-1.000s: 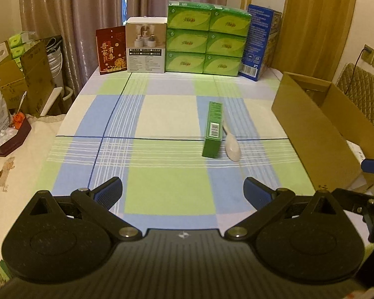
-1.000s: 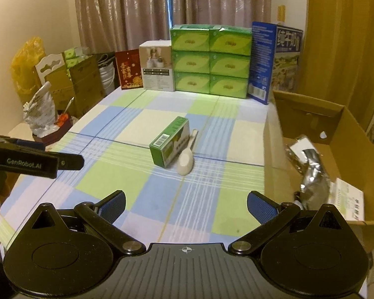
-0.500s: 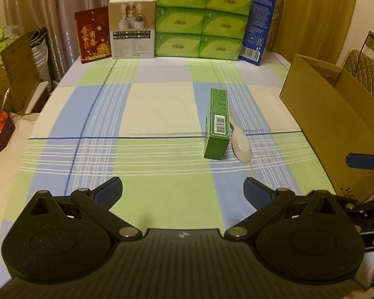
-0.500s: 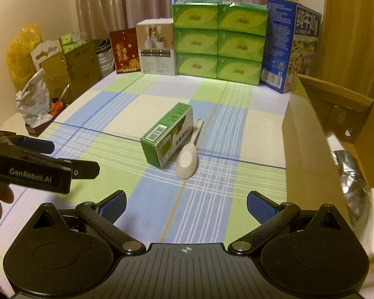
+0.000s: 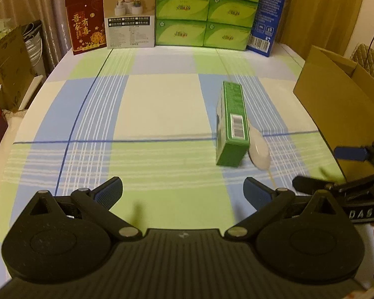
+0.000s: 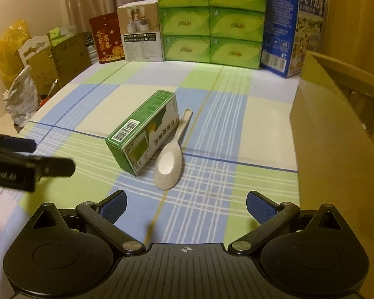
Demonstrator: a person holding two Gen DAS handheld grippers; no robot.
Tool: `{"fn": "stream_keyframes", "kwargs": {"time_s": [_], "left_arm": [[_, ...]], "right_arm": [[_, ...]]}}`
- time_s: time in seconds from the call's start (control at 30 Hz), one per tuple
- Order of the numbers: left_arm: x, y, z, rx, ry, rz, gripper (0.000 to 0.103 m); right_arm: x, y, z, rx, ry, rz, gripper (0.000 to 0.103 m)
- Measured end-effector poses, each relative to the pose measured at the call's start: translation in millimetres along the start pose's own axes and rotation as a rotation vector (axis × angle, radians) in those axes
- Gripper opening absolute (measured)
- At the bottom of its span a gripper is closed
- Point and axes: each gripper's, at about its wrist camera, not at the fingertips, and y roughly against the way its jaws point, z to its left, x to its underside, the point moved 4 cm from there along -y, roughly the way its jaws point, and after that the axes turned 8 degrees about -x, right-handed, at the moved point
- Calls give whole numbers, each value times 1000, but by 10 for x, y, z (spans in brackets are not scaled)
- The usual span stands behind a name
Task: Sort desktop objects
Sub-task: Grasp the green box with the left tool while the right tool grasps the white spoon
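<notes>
A small green carton (image 5: 233,124) (image 6: 144,129) lies on its long side on the checked tablecloth (image 5: 147,109). A white ceramic spoon (image 5: 259,150) (image 6: 170,157) rests against the carton's right side, bowl toward me. My left gripper (image 5: 183,190) hovers open near the front of the table, left of and short of the carton. My right gripper (image 6: 187,205) is open too, just short of the spoon's bowl. Each gripper also shows at the edge of the other's view. Nothing sits between either pair of fingers.
An open brown cardboard box (image 5: 341,99) (image 6: 336,129) stands along the table's right side. Green tissue packs (image 5: 207,10) (image 6: 209,22), a white box (image 5: 129,15), a red packet (image 5: 86,22) and a blue carton (image 5: 269,12) line the far edge. Clutter sits off the left edge.
Both grippers have moved forward and lower toward the carton and spoon, which now appear larger and closer. Both stay open; the objects have not shifted.
</notes>
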Motion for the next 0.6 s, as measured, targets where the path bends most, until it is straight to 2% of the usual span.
{"fn": "stream_keyframes", "kwargs": {"time_s": [0.1,0.4,0.5,0.6], "left_arm": [[-59,-76,12,0,19,-15,100],[-143,-116,29,28,16,-90,101],[-182,-133,10,44,7,-88,101],[-221,-157,-36,26,-29,-86,101]], "right_arm": [[-2,-56,-19,-21,-14,13,101],[-93,-218,40,53,12,6,101],[-112,-240,32,39,13,-3,101],[-135,-247,-16,34,-4,-27,101]]}}
